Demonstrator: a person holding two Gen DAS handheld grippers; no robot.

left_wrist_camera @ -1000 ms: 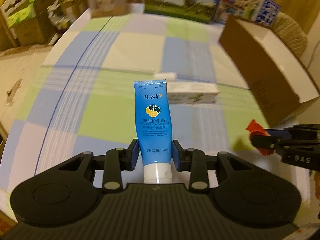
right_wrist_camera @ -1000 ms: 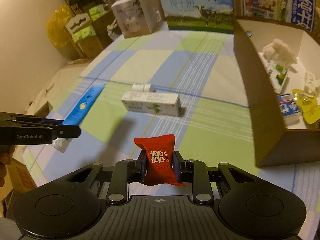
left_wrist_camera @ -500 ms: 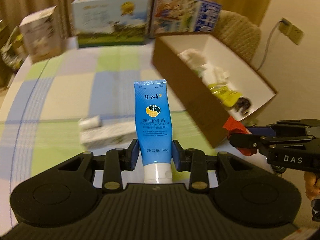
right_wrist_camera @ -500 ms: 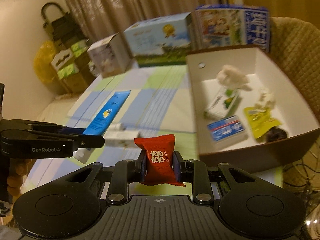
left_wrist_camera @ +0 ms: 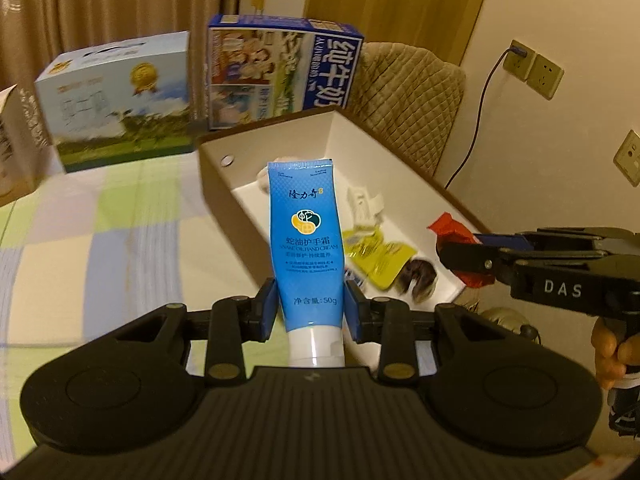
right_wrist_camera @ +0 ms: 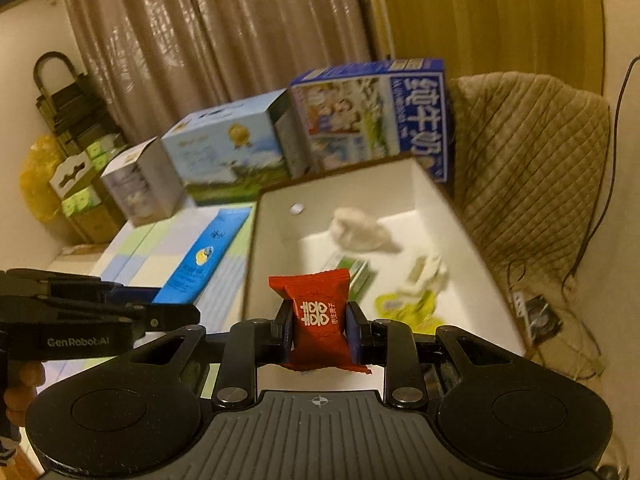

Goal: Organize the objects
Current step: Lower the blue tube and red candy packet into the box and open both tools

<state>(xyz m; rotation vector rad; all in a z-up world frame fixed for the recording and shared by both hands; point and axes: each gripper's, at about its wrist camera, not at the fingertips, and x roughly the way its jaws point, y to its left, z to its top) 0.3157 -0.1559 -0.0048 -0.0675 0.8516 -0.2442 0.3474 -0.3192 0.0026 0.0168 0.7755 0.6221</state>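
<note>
Already crowded, the open cardboard box [left_wrist_camera: 404, 168] at the table's far right edge is the likely drop spot. Left gripper [left_wrist_camera: 310, 304] pinches the blue hand-cream tube [left_wrist_camera: 306, 240] just above its cap, hanging over the box's near wall. Right gripper [right_wrist_camera: 319, 328] clamps the red candy packet [right_wrist_camera: 316, 312]. Released this high, either could bounce out, and the grippers, close together, might collide.

place: home room | signs: brown curtains [right_wrist_camera: 224, 44] hanging behind | checked cloth [left_wrist_camera: 120, 216] covering table | milk cartons [left_wrist_camera: 280, 76] standing at back | quilted chair [left_wrist_camera: 412, 92] sitting by wall sockets [left_wrist_camera: 532, 70]
</note>
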